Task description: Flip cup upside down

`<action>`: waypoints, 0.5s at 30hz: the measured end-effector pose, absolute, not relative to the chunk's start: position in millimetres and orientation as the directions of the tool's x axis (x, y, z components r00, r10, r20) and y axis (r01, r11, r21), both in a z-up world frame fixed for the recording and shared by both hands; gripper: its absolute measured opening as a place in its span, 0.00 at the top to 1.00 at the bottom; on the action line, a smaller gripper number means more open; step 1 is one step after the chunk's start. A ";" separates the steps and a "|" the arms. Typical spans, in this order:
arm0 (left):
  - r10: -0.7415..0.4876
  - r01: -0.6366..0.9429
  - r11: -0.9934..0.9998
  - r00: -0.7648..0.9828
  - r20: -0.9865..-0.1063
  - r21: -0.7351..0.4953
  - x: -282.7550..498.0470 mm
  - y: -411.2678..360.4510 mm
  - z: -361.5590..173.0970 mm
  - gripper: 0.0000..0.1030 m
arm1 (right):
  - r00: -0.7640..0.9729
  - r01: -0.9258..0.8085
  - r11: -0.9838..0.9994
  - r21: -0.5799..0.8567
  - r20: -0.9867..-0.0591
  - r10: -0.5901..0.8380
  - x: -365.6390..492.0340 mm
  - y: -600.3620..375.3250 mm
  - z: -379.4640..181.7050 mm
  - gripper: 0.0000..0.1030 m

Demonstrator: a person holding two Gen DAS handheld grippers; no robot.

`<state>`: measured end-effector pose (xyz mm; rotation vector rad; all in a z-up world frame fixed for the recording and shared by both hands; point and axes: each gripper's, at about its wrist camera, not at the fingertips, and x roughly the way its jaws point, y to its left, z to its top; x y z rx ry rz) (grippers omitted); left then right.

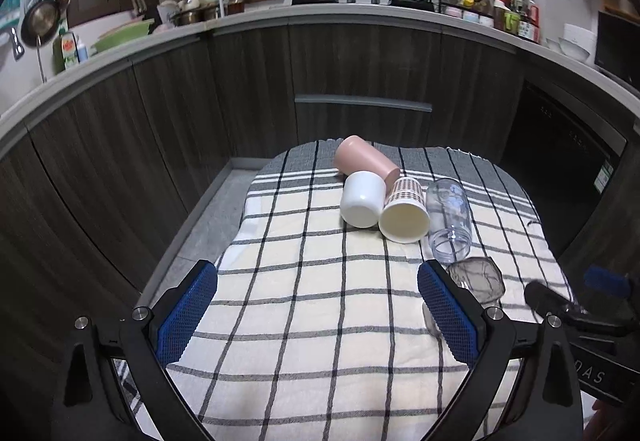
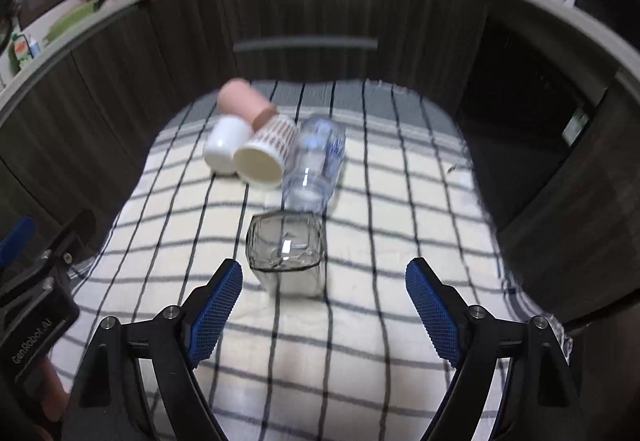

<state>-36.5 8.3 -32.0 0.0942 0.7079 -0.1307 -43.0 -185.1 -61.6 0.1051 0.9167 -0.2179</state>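
Checked cloth (image 2: 360,321) blurred; smoky glass (image 2: 285,245) indistinct.

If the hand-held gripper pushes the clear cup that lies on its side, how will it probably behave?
The clear cup lies on its side and looks round, so it would probably roll. It touches the patterned cup, so that one might shift too. It looks thin and transparent, likely light and somewhat slippery.

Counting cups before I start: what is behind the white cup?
A pink cup lies on its side behind the white cup, touching it. Its mouth is hidden by the white cup and the patterned cup.
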 end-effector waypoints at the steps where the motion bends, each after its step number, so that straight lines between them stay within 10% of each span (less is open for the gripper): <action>1: -0.087 0.155 0.987 0.757 -0.648 0.048 -40.4 7.8 -31.7 0.01 | 0.609 0.232 0.973 -0.009 -0.778 -0.152 -47.7 -184.0 -59.8 0.16; 15: -0.068 0.171 0.980 0.773 -0.631 0.104 -69.8 7.5 -45.4 0.00 | 0.747 0.245 0.969 -0.038 -0.629 -0.214 -96.3 -170.6 -51.6 0.06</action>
